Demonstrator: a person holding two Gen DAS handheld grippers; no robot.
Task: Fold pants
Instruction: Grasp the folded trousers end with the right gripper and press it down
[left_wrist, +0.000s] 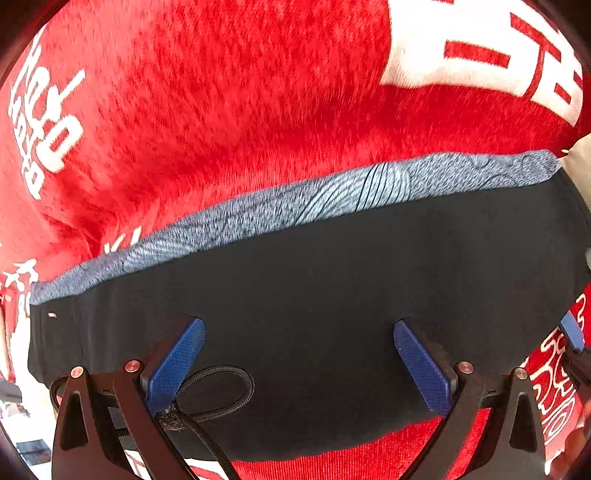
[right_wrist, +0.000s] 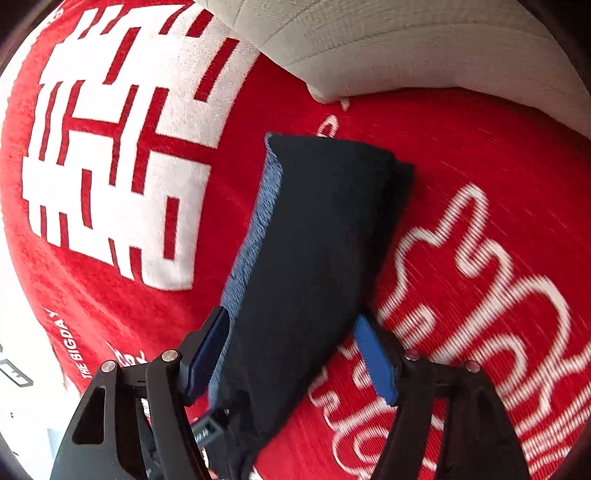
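Observation:
The black pants (left_wrist: 314, 288) lie folded in a compact bundle on a red blanket, with a blue-grey patterned waistband (left_wrist: 295, 206) along the far edge. My left gripper (left_wrist: 299, 354) is open just above the bundle's near part, blue pads (left_wrist: 177, 365) wide apart, a black drawcord loop (left_wrist: 221, 391) by the left pad. In the right wrist view the bundle (right_wrist: 314, 258) runs away from me lengthwise. My right gripper (right_wrist: 295, 354) is open, its pads (right_wrist: 376, 362) on either side of the bundle's near end.
The red blanket (left_wrist: 221, 110) with white lettering and a large white character (right_wrist: 110, 155) covers the surface. A beige cushion (right_wrist: 406, 44) lies at the far right edge. The other gripper's blue pad (left_wrist: 572, 332) shows at the right edge of the left wrist view.

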